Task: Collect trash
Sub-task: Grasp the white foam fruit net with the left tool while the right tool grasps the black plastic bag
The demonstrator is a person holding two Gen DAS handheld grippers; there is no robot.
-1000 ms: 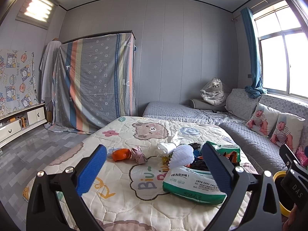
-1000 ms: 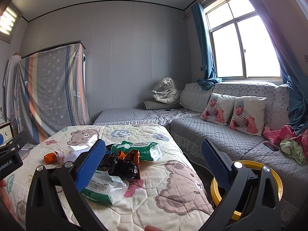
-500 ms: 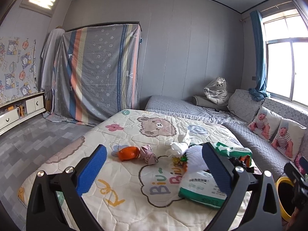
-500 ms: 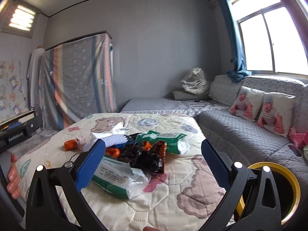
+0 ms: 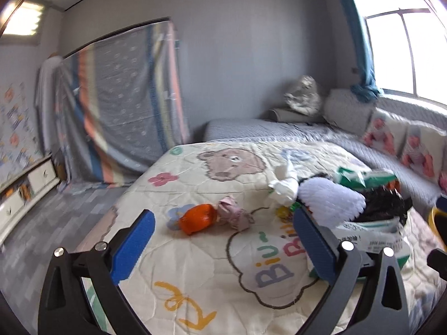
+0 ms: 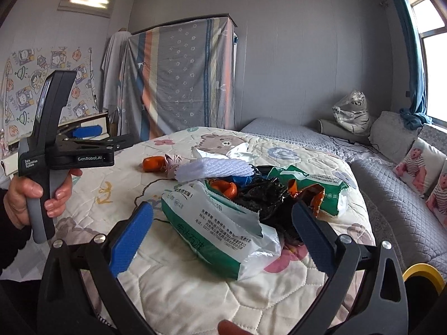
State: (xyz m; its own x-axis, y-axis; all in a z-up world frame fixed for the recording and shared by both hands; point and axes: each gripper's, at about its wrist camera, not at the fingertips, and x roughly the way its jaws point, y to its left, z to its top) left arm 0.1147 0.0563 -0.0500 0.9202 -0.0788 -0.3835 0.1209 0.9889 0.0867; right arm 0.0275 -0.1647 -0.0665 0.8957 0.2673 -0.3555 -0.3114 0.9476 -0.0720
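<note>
With both tongs, left and right, wide and empty, we risk the green-and-white bag at lower centre slipping or spilling.

The left wrist view was smeared with motion blur, so the print on the green-and-white packet could not be read there. The yellow-rimmed bin was cut off by the gripper frame, its contents hidden. The black bag lay partly buried under wrappers.
</note>
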